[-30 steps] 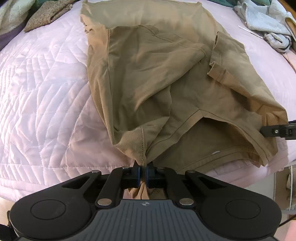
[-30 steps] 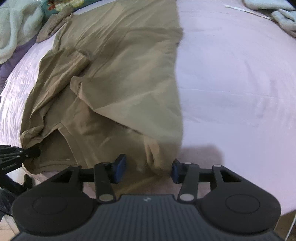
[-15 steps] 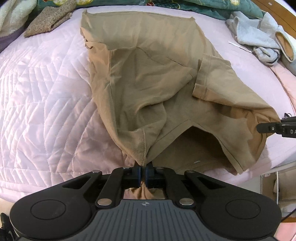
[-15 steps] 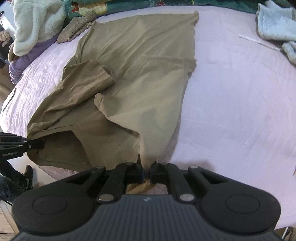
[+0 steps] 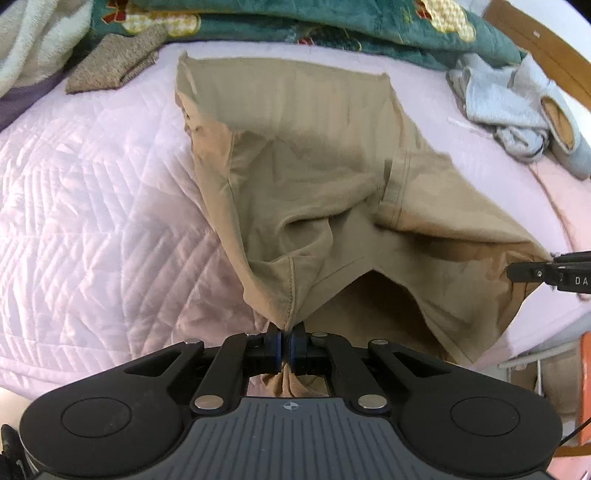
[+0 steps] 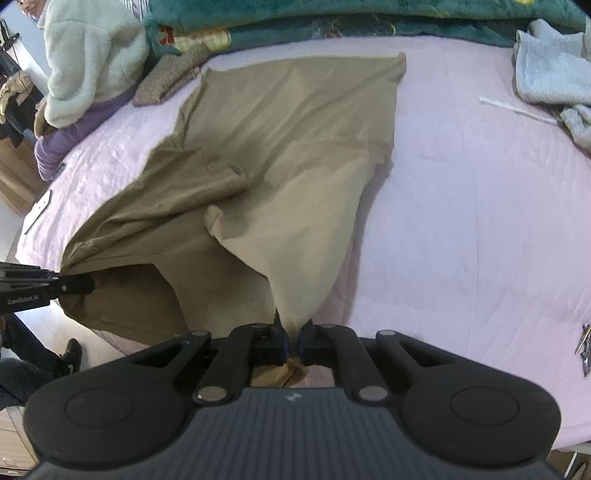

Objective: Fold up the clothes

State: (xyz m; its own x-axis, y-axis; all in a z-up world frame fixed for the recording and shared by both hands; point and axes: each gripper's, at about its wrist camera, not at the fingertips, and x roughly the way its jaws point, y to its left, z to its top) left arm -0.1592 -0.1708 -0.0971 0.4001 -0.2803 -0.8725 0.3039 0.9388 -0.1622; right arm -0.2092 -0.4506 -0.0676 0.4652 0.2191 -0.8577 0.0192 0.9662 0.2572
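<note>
Pink quilted bedspread [image 5: 92, 206] covers the bed, green patterned blanket [image 5: 332, 26] along the far edge. Tan t-shirt [image 5: 314, 177] lies across the middle, near end lifted off the quilt. Left gripper [image 5: 285, 345] fingers pinch one near corner at the seam; right gripper [image 6: 293, 343] fingers pinch the other. Grey clothes [image 5: 517, 110] piled far right, brown knit piece [image 5: 114, 62] far left. Person in a pale fleece [image 6: 88, 62] sits on the left bed edge.
</note>
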